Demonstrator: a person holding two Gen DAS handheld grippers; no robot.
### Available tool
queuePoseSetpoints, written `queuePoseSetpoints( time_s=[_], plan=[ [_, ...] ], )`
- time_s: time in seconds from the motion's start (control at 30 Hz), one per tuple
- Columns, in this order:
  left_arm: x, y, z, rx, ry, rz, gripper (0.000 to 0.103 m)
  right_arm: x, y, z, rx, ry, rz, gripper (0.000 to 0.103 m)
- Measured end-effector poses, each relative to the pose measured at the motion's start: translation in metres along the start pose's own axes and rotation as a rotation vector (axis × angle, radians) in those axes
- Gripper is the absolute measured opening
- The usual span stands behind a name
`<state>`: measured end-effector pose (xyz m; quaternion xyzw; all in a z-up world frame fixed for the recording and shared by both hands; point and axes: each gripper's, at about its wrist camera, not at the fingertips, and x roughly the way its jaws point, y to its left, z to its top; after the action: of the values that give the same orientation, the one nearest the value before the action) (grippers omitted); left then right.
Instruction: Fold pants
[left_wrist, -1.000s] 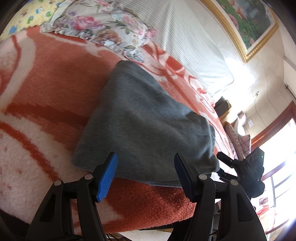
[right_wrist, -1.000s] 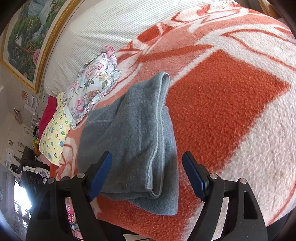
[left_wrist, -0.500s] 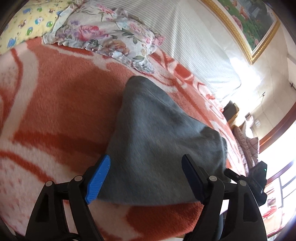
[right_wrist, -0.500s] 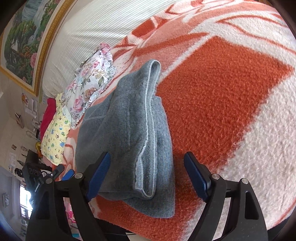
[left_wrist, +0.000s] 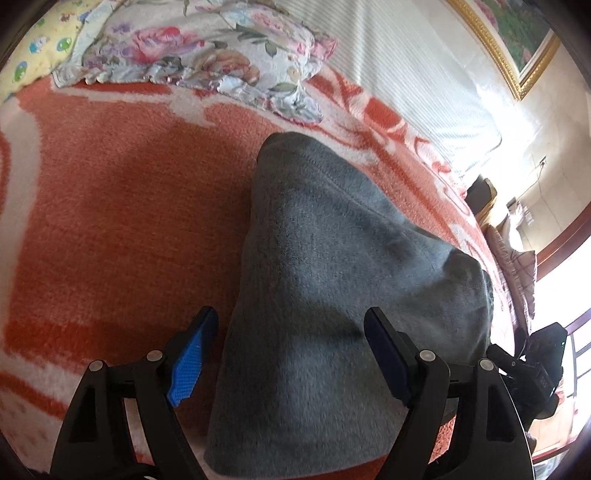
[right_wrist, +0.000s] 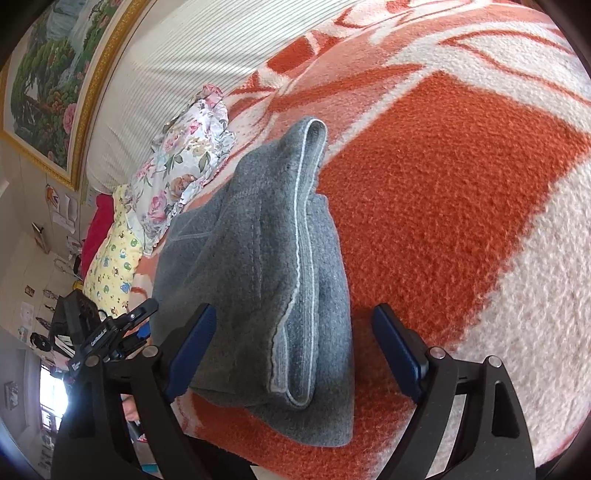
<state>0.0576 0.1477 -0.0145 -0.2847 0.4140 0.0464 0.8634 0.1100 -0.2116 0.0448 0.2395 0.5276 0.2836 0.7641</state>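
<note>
The grey fleece pants (left_wrist: 343, 280) lie folded in a thick bundle on the orange and white blanket (left_wrist: 122, 221). My left gripper (left_wrist: 291, 354) is open, its blue-padded jaws straddling the bundle's near end just above it. In the right wrist view the pants (right_wrist: 266, 258) show stacked layers with a pale hem edge. My right gripper (right_wrist: 291, 350) is open too, its jaws on either side of the bundle's other end, holding nothing. Each gripper shows at the edge of the other's view.
A floral pillow (left_wrist: 207, 48) and a yellow printed pillow (right_wrist: 110, 258) lie at the head of the bed beside a striped white headboard (right_wrist: 207, 55). A framed painting (right_wrist: 48, 70) hangs above. The bed's edge runs just below the bundle.
Both grippers have moved in closer over the pants, which now fill more of each view. The left gripper has shifted so the bundle's end sits between its jaws. Both stay open.
</note>
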Motion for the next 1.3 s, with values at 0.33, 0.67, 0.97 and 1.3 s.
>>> queuePoseSetpoints(
  time_s=[0.33,0.67,0.97,1.3],
  plan=[
    [0.023,0.003,0.01,-0.03,0.04,-0.049,0.082,0.009,-0.002,0.009,-0.015,-0.01,0.003,0.087],
    [0.035,-0.004,0.01,0.004,0.04,-0.051,0.068,0.026,0.007,0.007,-0.049,-0.01,0.085,0.084],
    [0.027,-0.01,0.006,0.003,0.015,-0.082,0.033,0.025,0.011,0.005,-0.089,0.003,0.073,0.048],
    [-0.01,-0.007,-0.001,-0.031,-0.05,-0.141,0.021,0.007,0.041,0.004,-0.138,-0.019,0.129,0.041]
  ],
)
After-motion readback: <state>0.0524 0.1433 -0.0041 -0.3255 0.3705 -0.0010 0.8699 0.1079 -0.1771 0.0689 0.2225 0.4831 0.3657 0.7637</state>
